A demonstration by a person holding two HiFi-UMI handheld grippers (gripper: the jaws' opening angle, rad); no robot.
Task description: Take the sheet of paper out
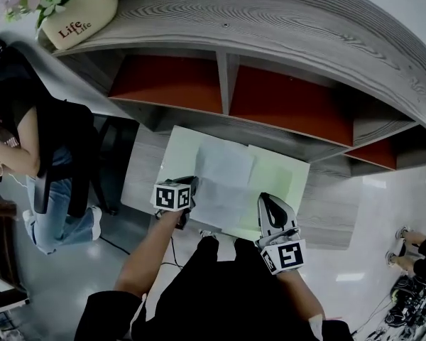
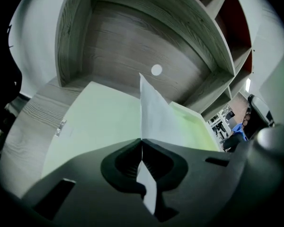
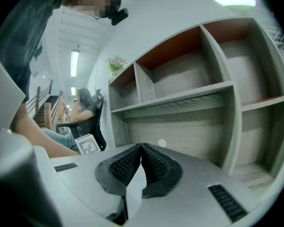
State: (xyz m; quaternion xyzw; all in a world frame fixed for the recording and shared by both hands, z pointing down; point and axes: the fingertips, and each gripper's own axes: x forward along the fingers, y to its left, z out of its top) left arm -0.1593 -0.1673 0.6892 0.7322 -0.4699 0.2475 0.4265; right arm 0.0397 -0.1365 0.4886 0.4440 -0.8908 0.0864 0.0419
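As the left gripper [image 1: 190, 185] pinches the sheet [image 1: 224, 182] at its 8 o'clock edge over the folder [image 1: 282, 180] and the right gripper [image 1: 268, 200] clamps a pale strip [image 3: 132, 189], removal looks partway done.

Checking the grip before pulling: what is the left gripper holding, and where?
The left gripper is shut on the sheet of paper, pinching its left edge as seen from the head view, over the green folder.
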